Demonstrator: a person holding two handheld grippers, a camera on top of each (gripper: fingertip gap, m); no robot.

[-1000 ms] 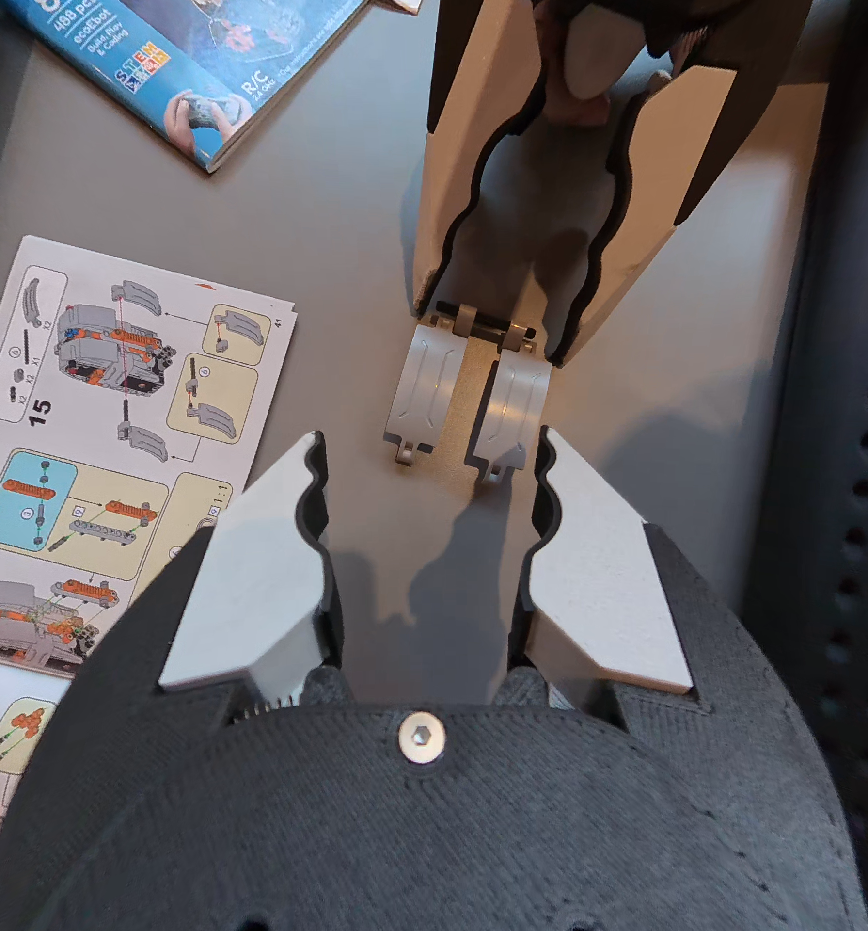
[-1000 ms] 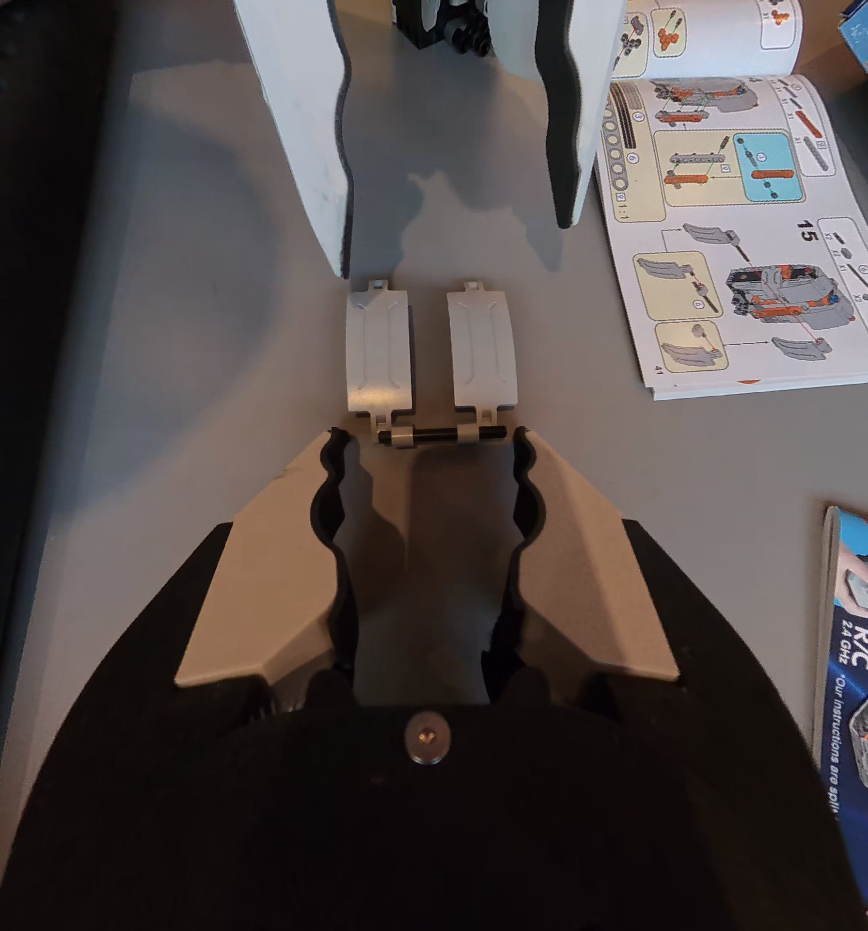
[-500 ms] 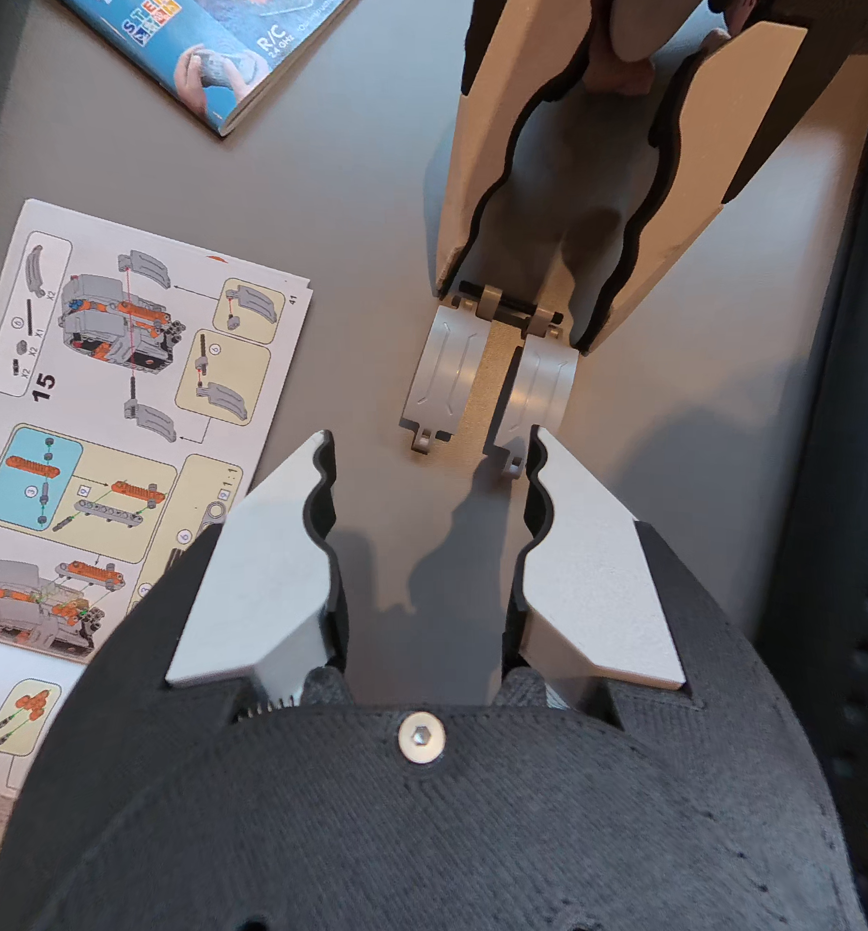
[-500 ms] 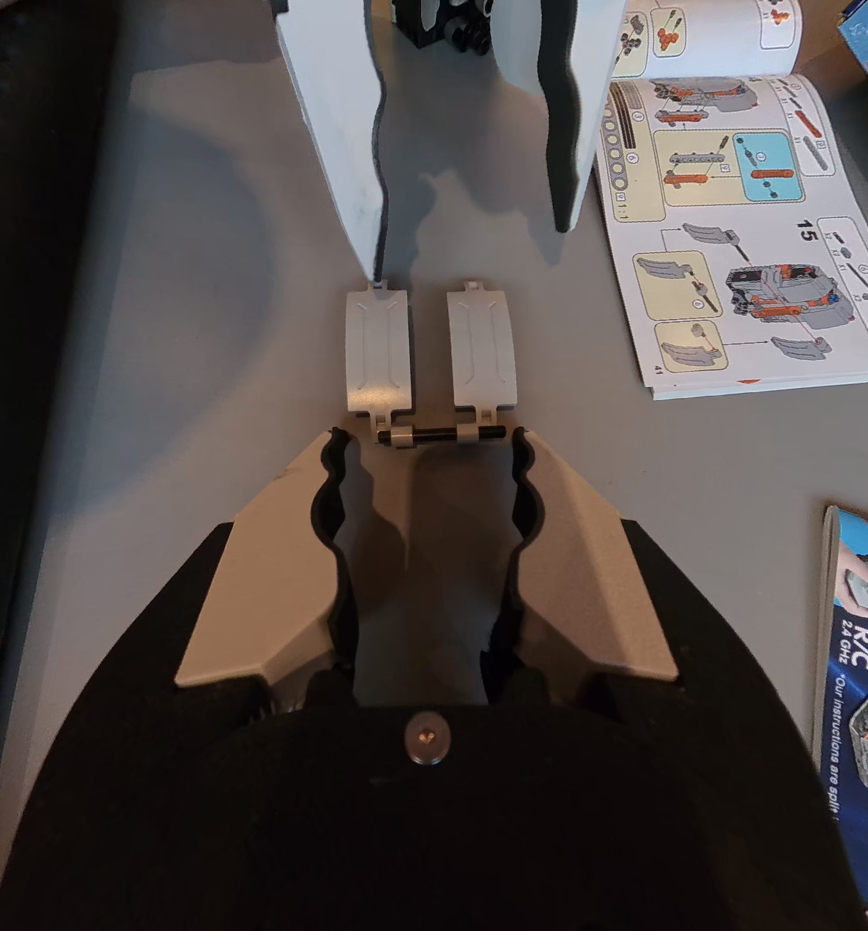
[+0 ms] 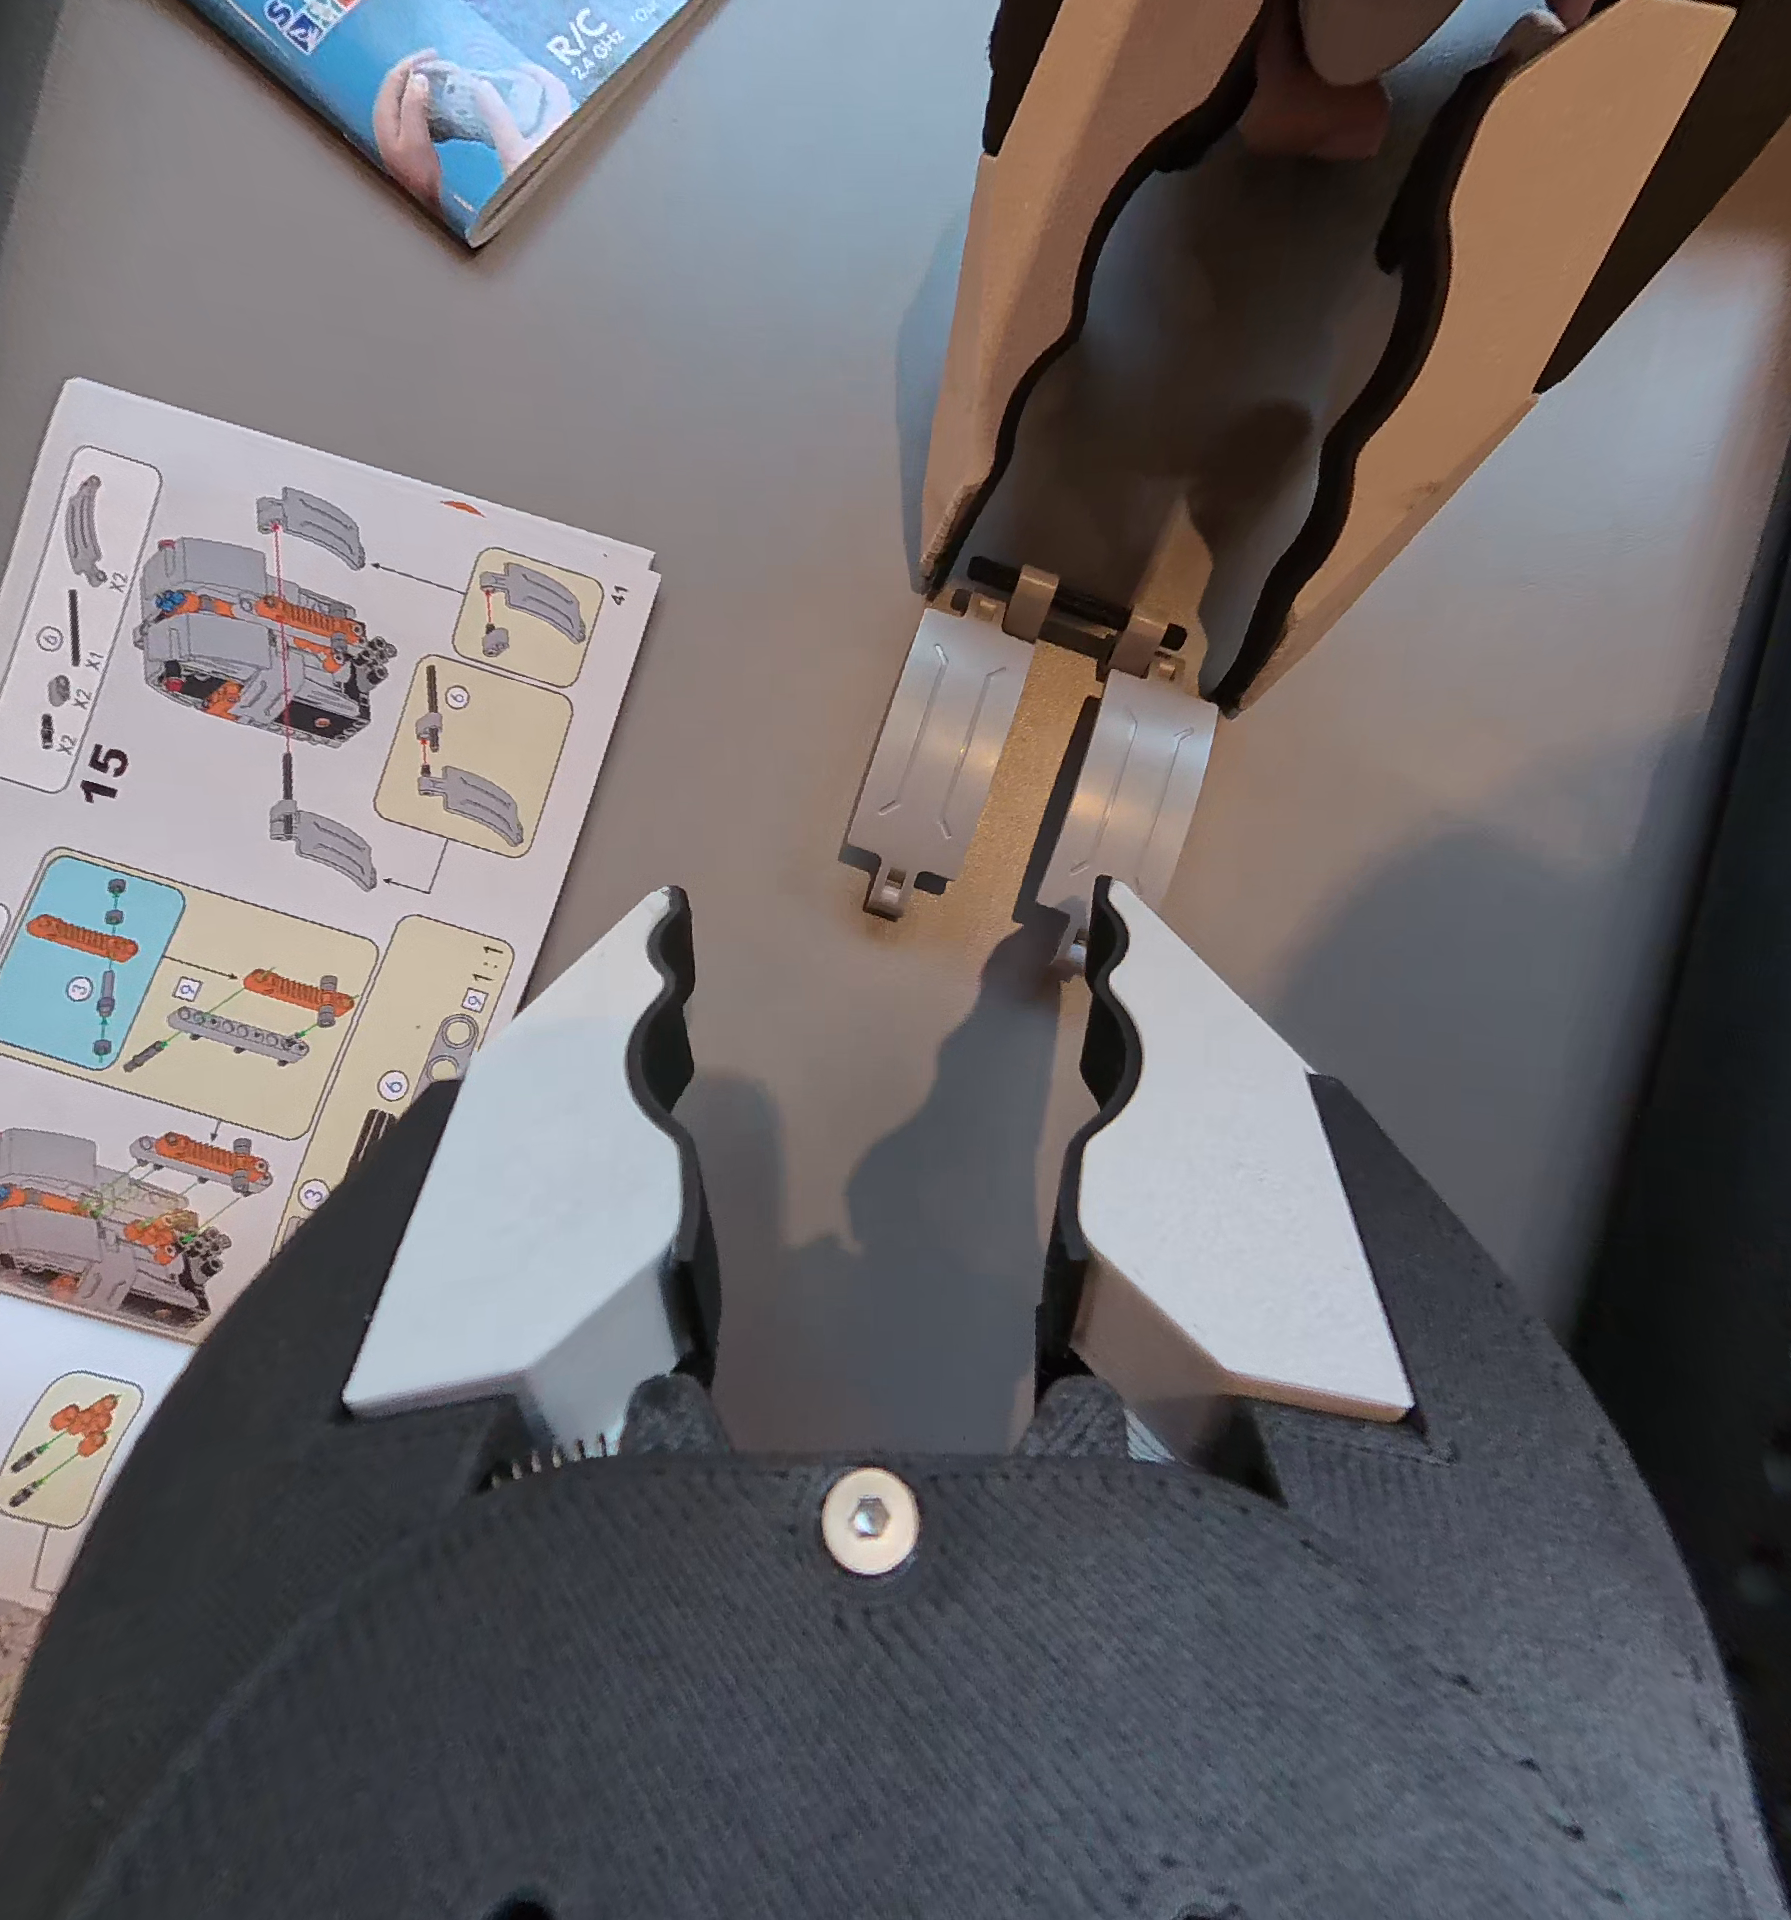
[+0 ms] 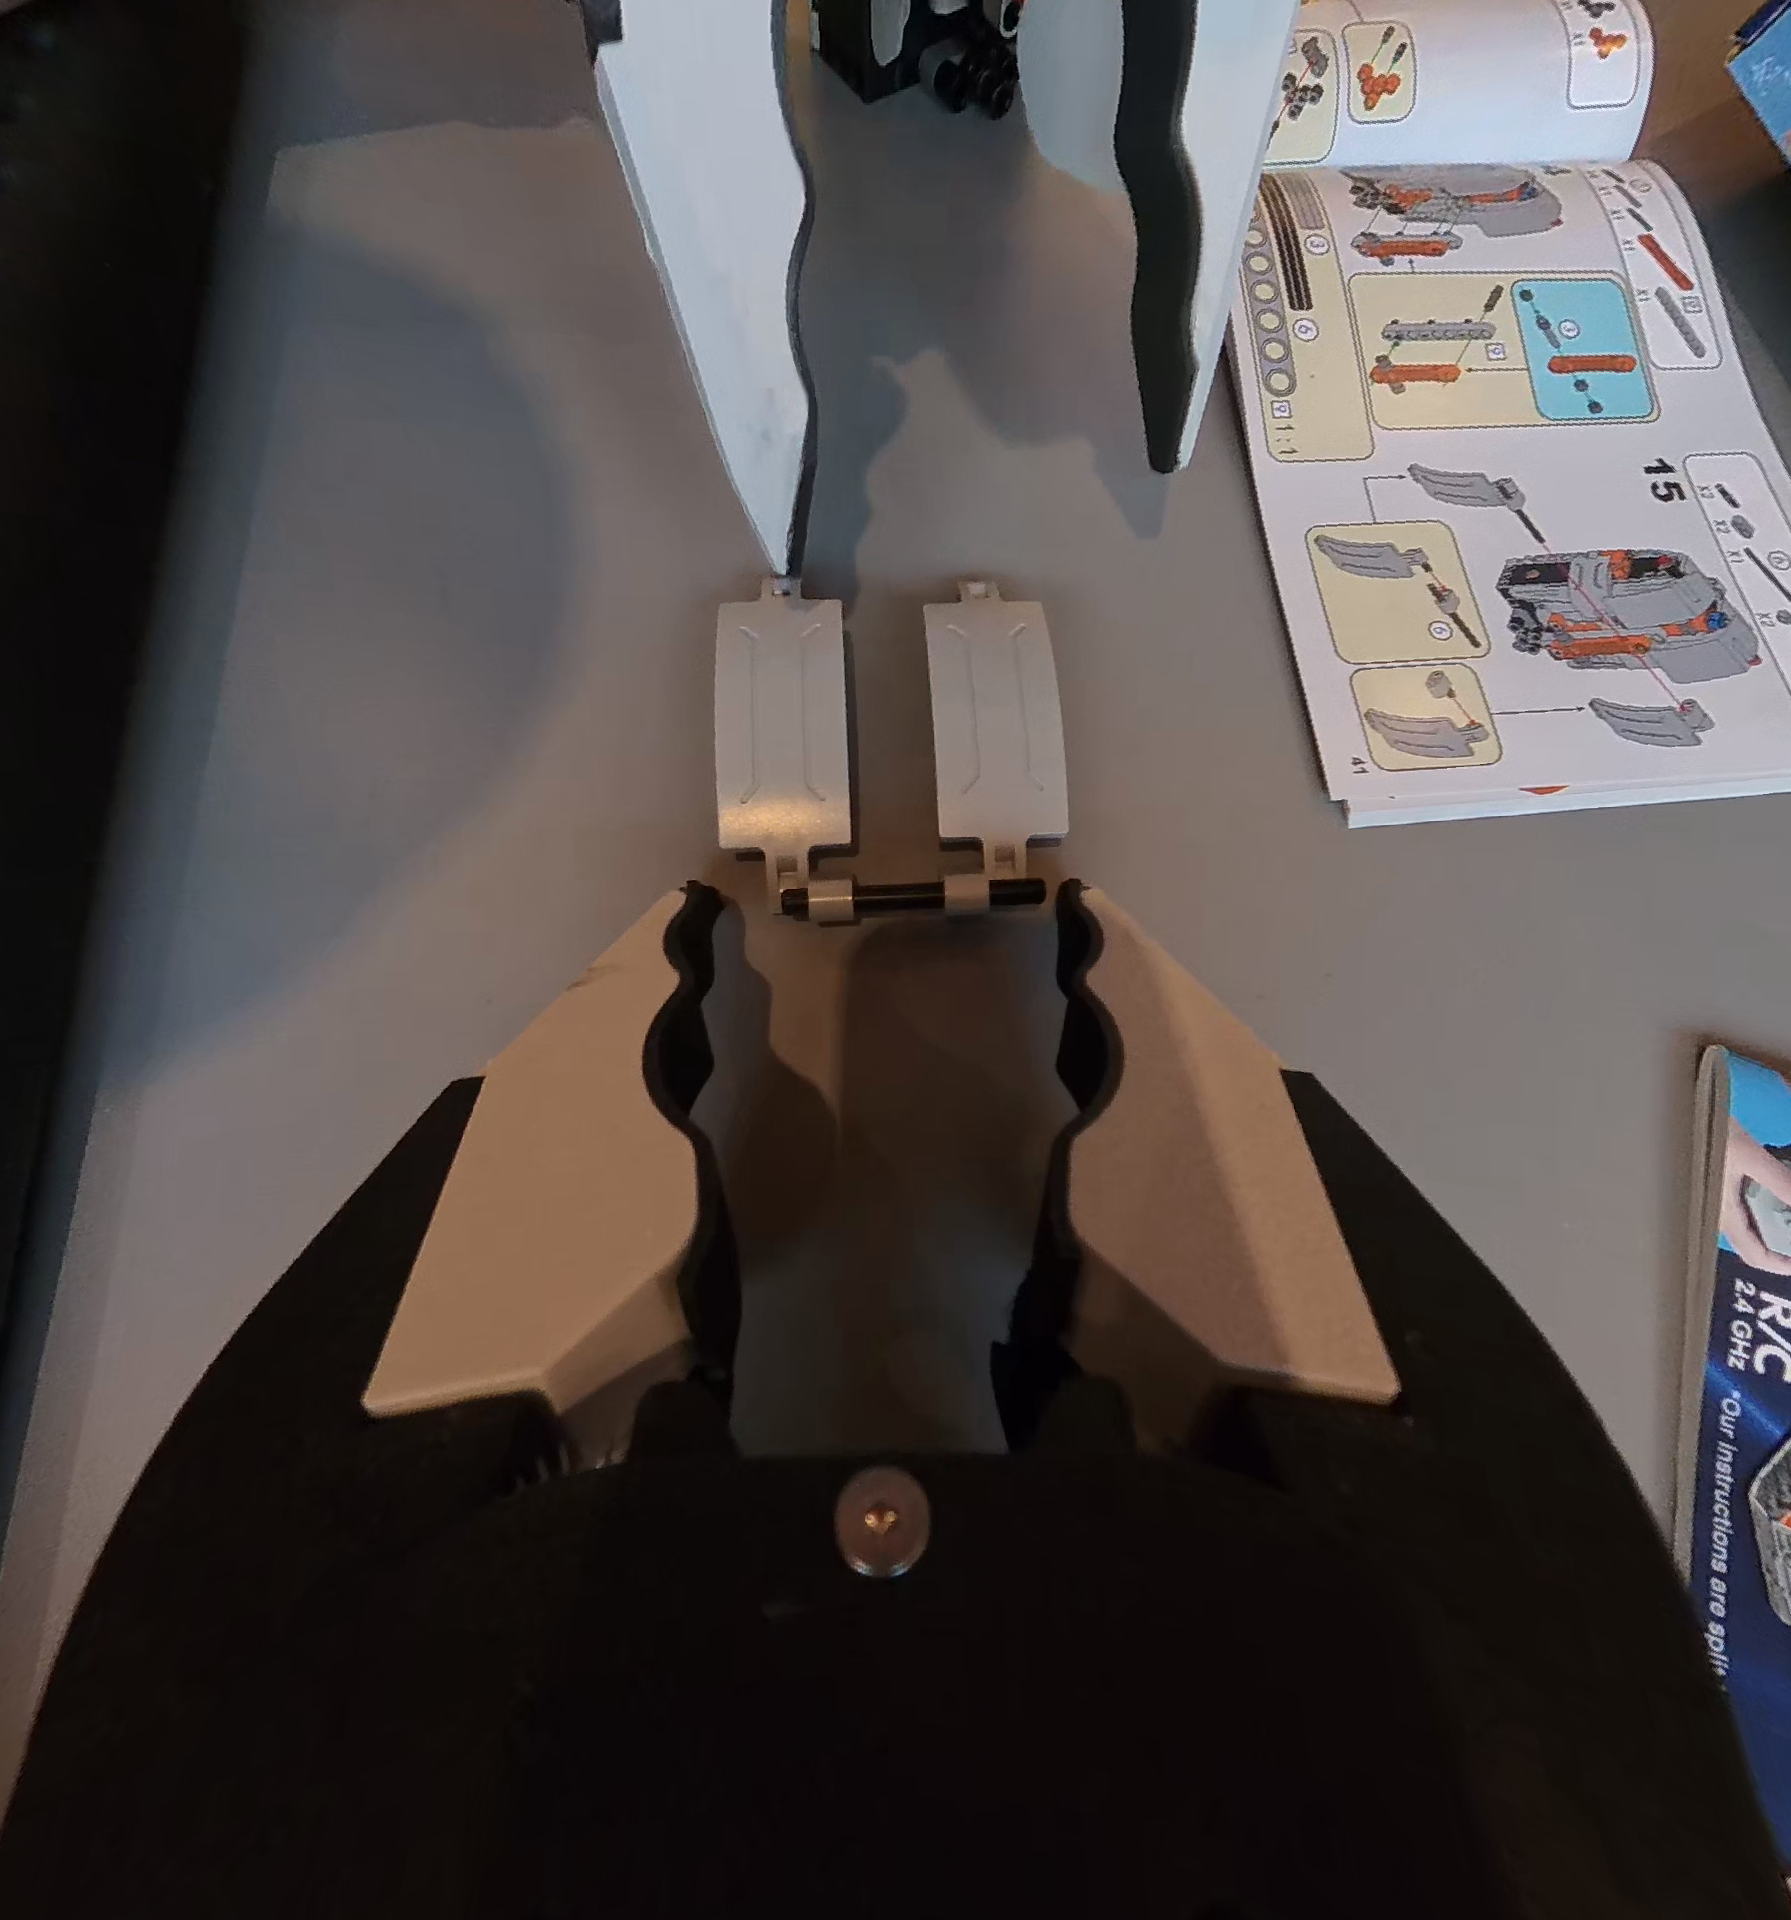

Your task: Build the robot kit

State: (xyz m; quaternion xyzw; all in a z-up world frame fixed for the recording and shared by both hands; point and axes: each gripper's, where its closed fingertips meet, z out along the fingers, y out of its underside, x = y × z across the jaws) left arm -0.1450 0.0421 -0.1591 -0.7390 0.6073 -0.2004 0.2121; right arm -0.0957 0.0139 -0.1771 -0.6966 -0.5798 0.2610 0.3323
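Two curved grey panels (image 5: 938, 774) (image 6: 782, 717) joined by a black axle (image 6: 896, 896) lie flat on the grey table. My left gripper (image 5: 886, 909) is open, with one fingertip at the near tab of one panel. It shows in the right wrist view (image 6: 974, 509) opposite, one tip touching a panel's far tab. My right gripper (image 6: 878, 896) is open, its tips on either side of the axle ends. It shows in the left wrist view (image 5: 1078, 649) at the axle end of the panels.
An open instruction booklet (image 5: 278, 831) (image 6: 1556, 499) lies beside the panels. A blue booklet (image 5: 455, 83) (image 6: 1784, 1403) lies farther off. A dark perforated surface (image 5: 1764, 1039) borders the table. A black and grey toy assembly (image 6: 922, 52) sits at the far edge. Left tips to right tips: about 7 centimetres.
My left gripper has shifted sideways and closer to the panels, so one fingertip now meets a panel tab. My right gripper and the panels have stayed put.
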